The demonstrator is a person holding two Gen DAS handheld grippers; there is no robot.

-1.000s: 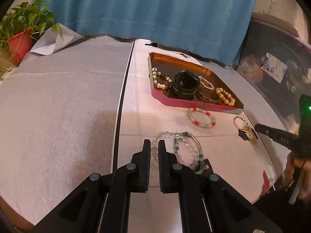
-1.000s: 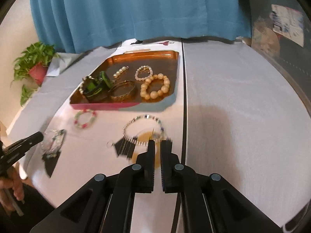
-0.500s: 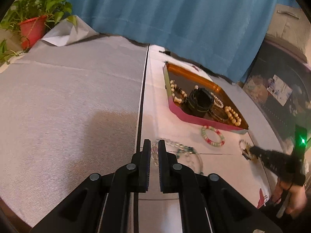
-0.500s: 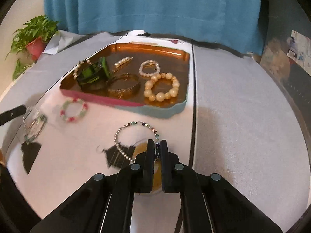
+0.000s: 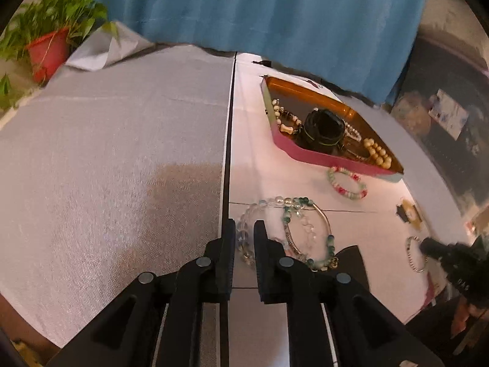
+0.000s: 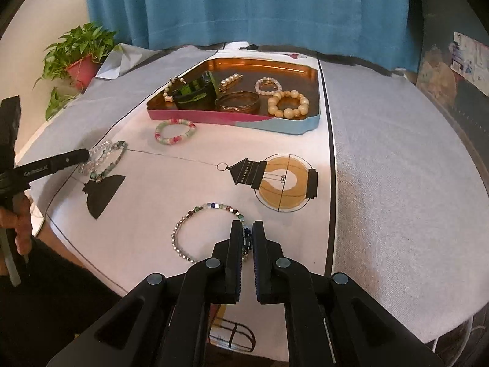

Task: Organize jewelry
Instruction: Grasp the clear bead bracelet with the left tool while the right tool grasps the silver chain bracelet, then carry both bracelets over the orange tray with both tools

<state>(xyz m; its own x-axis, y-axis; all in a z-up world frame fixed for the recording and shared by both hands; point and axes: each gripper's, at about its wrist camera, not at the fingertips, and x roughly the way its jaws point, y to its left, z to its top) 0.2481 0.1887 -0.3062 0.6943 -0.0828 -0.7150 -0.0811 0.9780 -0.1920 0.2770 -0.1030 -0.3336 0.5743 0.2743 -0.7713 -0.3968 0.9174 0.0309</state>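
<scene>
Two flat rings: clear bracelet (image 5: 259, 223), silver bracelet (image 6: 195, 232).

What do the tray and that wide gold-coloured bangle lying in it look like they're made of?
The tray looks like thin painted tin: its inside has a coppery metallic sheen with soft reflections, while the outer wall is pink and pale blue. The bangle seems to be metal with a brassy gold finish, judging by its smooth rigid band and highlights, though plated or coated plastic cannot be ruled out.
</scene>
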